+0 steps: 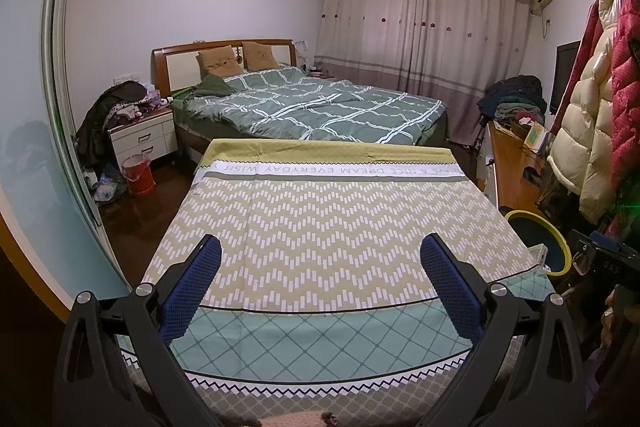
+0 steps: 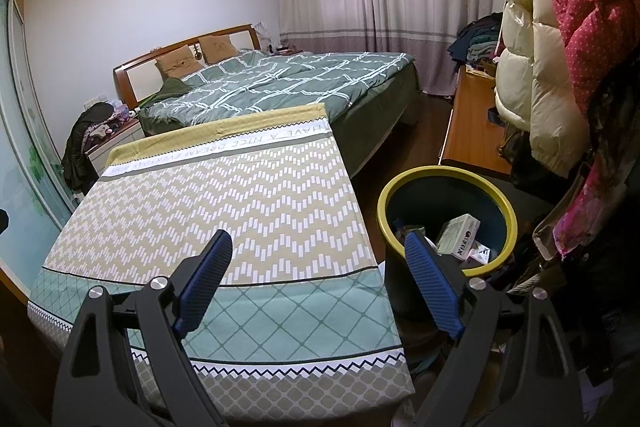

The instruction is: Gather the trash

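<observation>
While both tongs hang idle over the tabletop [image 1: 320, 211], nothing is in either one. Left tongs [image 1: 320, 247]: jaws wide apart, empty. Right tongs [image 2: 318, 247]: same, spread wide, empty, one finger over the cloth, the other in line with the bin [image 2: 446, 173].

Progress, as a judgement: looks close to done or done. Patterned cloth covering the tabletop shows no loose trash in either view. Bin stands on the floor just beside the tabletop's right edge, yellow rim, dark inside. It already holds a carton [image 2: 458, 237] plus other scraps; exactly what those are is too small to tell. So the trash in view sits in the bin, not on the tabletop. Near edge of the tabletop is partly hidden behind the tongs, so a missed piece there can't be ruled out.

Around:
- Bed [image 1: 320, 107] past the far end of the tabletop, green checked quilt, two pillows.
- Nightstand [image 1: 144, 139] left of the bed, piled with clothes; red bucket [image 1: 138, 175] on the floor in front of it, bags beside it.
- Coats [image 2: 540, 67] hang at right, close above the bin.
- Wooden desk [image 2: 472, 131] behind the bin, cluttered.

Obstructions: coats crowd the bin from the right. Tabletop edge sits tight against it on the left. Drop path from above looks clear.
</observation>
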Demonstrator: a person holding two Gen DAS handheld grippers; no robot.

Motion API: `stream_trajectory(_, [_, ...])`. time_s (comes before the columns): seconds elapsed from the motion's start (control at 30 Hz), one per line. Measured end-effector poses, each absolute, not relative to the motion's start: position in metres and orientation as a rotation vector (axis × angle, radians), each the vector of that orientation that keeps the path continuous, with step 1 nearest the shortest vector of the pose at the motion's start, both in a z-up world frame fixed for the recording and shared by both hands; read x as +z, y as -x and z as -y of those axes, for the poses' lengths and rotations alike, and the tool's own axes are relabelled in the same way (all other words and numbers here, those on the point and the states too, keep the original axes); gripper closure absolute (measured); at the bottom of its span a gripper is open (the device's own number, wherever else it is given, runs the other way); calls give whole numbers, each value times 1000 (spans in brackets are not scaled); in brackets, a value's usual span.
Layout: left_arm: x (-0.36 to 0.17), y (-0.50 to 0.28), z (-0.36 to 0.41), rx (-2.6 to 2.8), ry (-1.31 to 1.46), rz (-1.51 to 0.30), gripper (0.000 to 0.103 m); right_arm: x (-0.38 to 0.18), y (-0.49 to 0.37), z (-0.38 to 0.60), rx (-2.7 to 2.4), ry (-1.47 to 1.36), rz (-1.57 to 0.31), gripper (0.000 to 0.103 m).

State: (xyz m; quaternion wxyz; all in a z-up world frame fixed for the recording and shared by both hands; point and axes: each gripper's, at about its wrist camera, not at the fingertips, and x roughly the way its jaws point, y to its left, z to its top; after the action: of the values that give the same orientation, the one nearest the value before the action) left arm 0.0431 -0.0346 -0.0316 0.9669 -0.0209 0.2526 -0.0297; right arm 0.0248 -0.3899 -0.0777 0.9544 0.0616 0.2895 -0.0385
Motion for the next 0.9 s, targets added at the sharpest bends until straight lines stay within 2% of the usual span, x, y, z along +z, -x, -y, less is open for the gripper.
stream_trajectory(0.9, [-34, -48, 42, -65, 13, -511, 5, -82, -30, 387, -73, -126, -603, 20])
